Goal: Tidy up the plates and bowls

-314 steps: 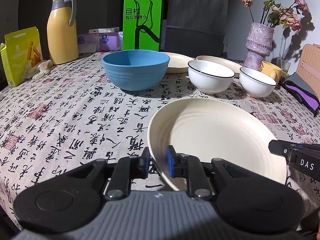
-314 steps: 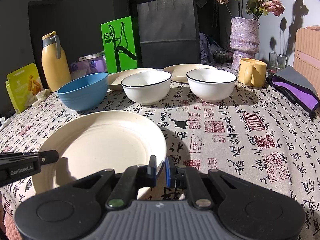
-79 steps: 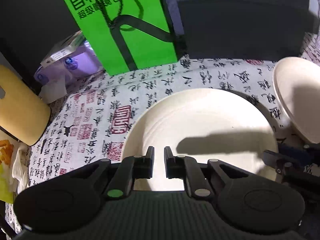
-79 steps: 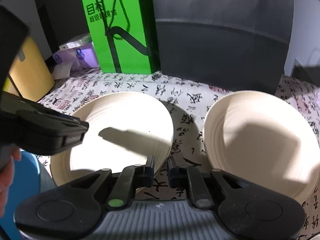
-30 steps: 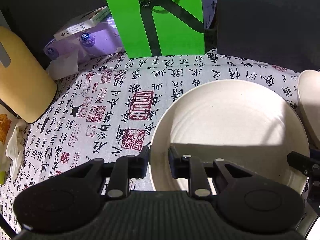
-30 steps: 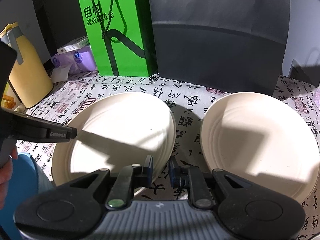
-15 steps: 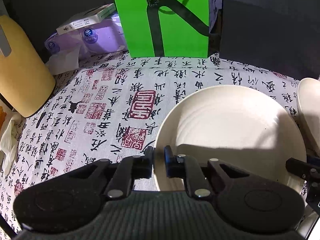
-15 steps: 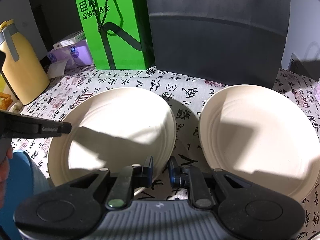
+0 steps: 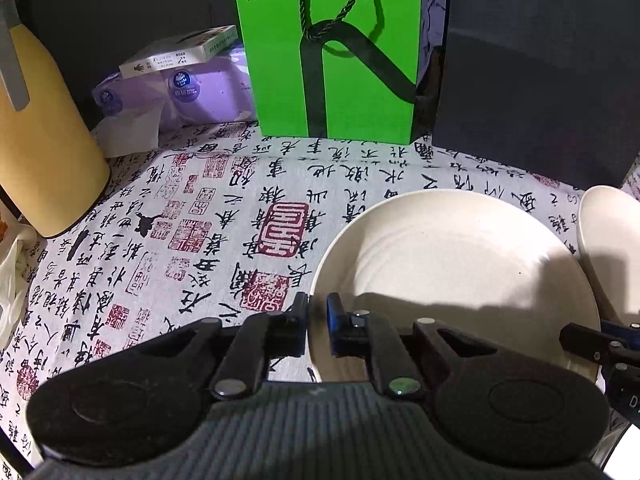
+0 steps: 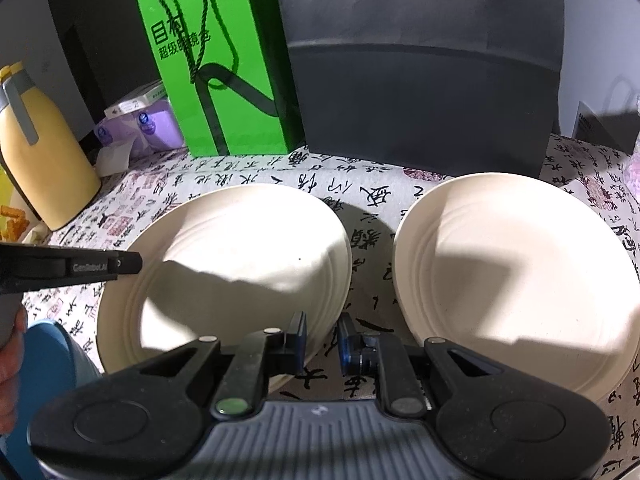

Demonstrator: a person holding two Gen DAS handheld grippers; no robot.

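Step in hand, as I judge it: lift left plate (image 10: pixel 236 264), stack onto right plate (image 10: pixel 516 272). Raise level, both sides together, clear rim before crossing.

Left gripper (image 9: pixel 318 320): jaws clamped on left plate's near rim, lower centre of left view.

Right gripper (image 10: pixel 322 338): jaws nearly together, same plate's right rim between them; firm pinch, cannot tell.

Right plate just beside, not touching, on counter (image 9: pixel 168 208). Green bag (image 10: pixel 224 64) behind, upper left.

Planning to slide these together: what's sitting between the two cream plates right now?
Nothing but bare calligraphy tablecloth. In the right wrist view the left plate and the right plate lie side by side, apart, with only printed cloth in the gap.
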